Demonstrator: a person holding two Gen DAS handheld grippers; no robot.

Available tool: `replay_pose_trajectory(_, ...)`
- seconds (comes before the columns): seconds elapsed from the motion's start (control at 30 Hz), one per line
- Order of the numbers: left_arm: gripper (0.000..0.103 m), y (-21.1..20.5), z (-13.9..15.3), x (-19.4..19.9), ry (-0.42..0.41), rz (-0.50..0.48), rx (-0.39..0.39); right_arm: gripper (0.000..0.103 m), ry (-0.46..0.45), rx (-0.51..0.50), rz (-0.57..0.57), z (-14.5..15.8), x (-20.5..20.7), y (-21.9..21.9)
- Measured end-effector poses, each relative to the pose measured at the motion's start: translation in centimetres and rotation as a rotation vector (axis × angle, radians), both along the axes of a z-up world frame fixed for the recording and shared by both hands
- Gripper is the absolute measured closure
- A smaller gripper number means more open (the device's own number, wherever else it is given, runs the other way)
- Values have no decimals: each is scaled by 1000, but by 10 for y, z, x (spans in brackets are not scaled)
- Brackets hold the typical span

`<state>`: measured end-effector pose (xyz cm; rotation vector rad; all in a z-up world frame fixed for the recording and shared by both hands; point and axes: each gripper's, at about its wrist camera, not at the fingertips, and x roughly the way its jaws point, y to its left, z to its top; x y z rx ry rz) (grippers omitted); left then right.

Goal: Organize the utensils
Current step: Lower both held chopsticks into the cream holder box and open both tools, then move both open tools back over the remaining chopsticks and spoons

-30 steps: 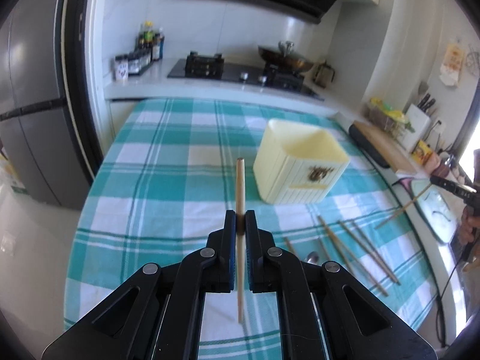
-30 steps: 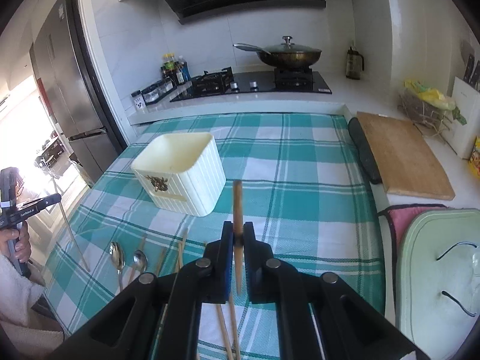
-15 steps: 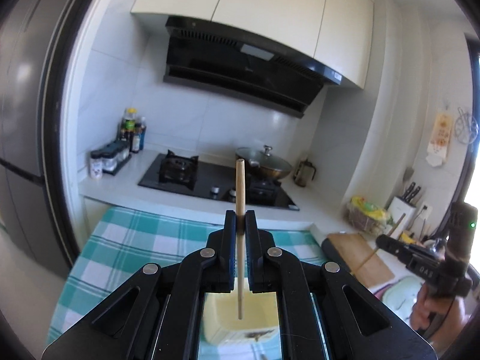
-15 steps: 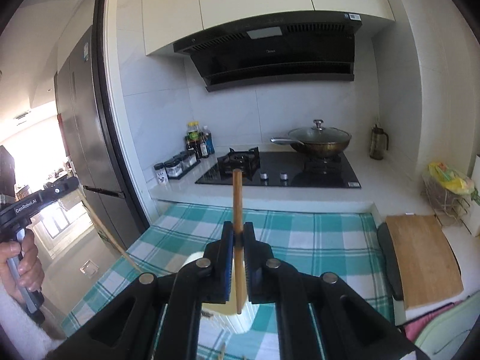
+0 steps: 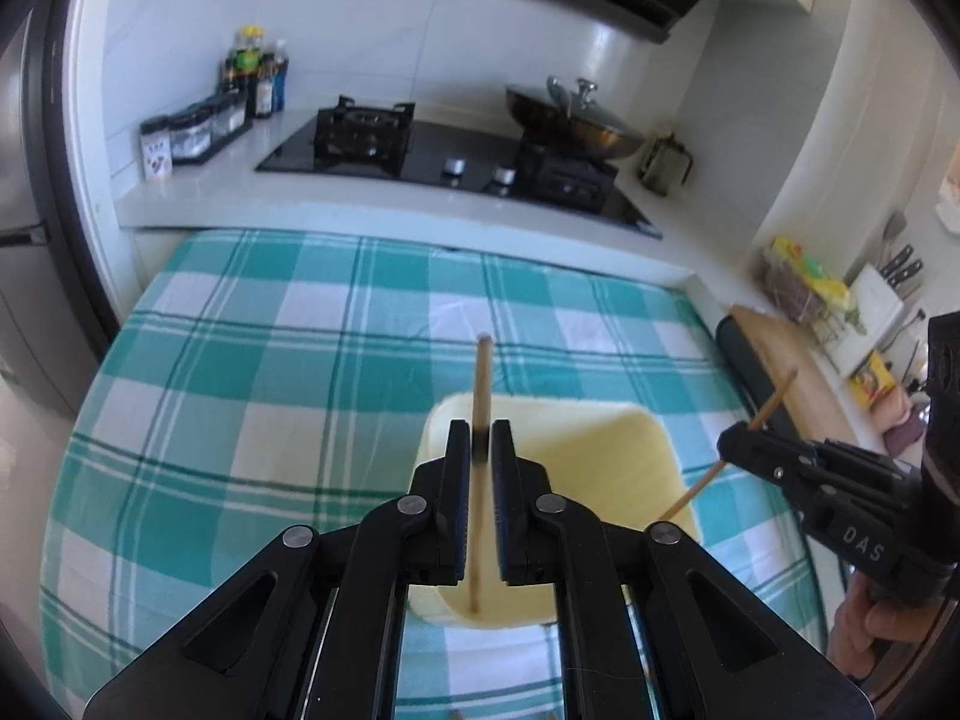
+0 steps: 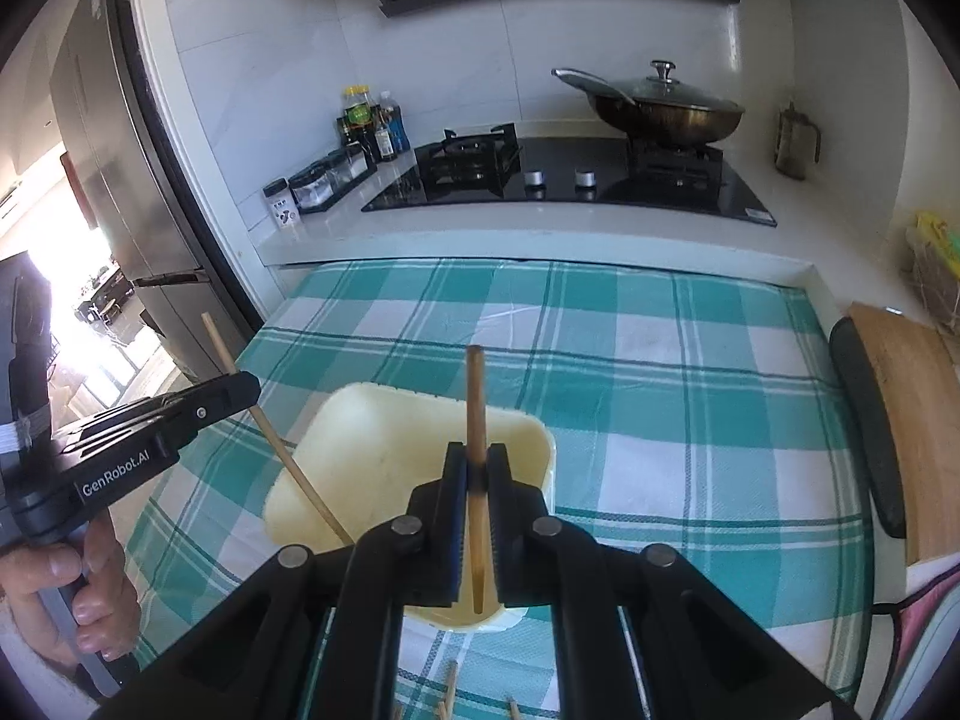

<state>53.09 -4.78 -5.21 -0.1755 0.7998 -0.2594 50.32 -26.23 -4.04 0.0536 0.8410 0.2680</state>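
Note:
A cream plastic holder (image 5: pixel 576 468) stands on the teal checked cloth; it also shows in the right wrist view (image 6: pixel 384 456). My left gripper (image 5: pixel 480 444) is shut on a wooden chopstick (image 5: pixel 482 384), held upright over the holder's opening. My right gripper (image 6: pixel 477 468) is shut on another wooden chopstick (image 6: pixel 475 396), also upright over the holder. Each gripper shows in the other's view: the right gripper (image 5: pixel 729 447) with its chopstick (image 5: pixel 774 402), the left gripper (image 6: pixel 249 387) with its chopstick (image 6: pixel 300 480) slanting into the holder.
Tips of more chopsticks (image 6: pixel 450 690) lie on the cloth in front of the holder. A wooden cutting board (image 6: pixel 912 420) lies to the right. A stove (image 6: pixel 540 171) with a pan (image 6: pixel 666 108) and bottles (image 6: pixel 366 126) are on the counter behind.
Both grippers tilted up toward the wall, then back down. They now hang over the holder, closer together, each still holding its chopstick.

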Motion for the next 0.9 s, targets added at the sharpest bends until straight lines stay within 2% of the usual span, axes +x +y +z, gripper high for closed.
replay_pose_trajectory(0.03, 76, 1, -1, -4, 6, -7, -3, 92, 2, 15, 0, -3, 0, -1)
replay_pose_trajectory(0.07, 69, 5, -1, -9, 5, -14, -3, 81, -1, 31, -2, -5, -1, -3)
replay_pose_trajectory(0.13, 52, 16, 0, -30, -11, -36, 7, 69, -30, 68, -10, -3, -11, -10)
replay_pose_trajectory(0.27, 37, 40, -13, -92, 13, -80, 50, 67, -88, 80, -18, 2, -60, -32)
replay_pose_trajectory(0.37, 32, 58, -44, -158, 35, -83, 70, 55, -110, 42, -39, -9, -112, -52)
replay_pose_trajectory(0.5, 30, 76, -96, -227, 104, 1, 44, 54, -125, -55, -115, -52, -202, -86)
replay_pose_trajectory(0.6, 30, 83, -122, -255, 136, 87, 22, 54, -101, -166, -224, -89, -258, -109)
replay_pose_trajectory(0.7, 30, 81, -131, -271, 137, 139, 26, 54, -70, -202, -327, -113, -294, -129)
replay_pose_trajectory(0.8, 30, 74, -130, -282, 127, 131, 25, 54, -54, -193, -370, -121, -313, -134)
replay_pose_trajectory(0.9, 29, 68, -132, -290, 125, 132, 38, 54, -69, -190, -367, -120, -326, -128)
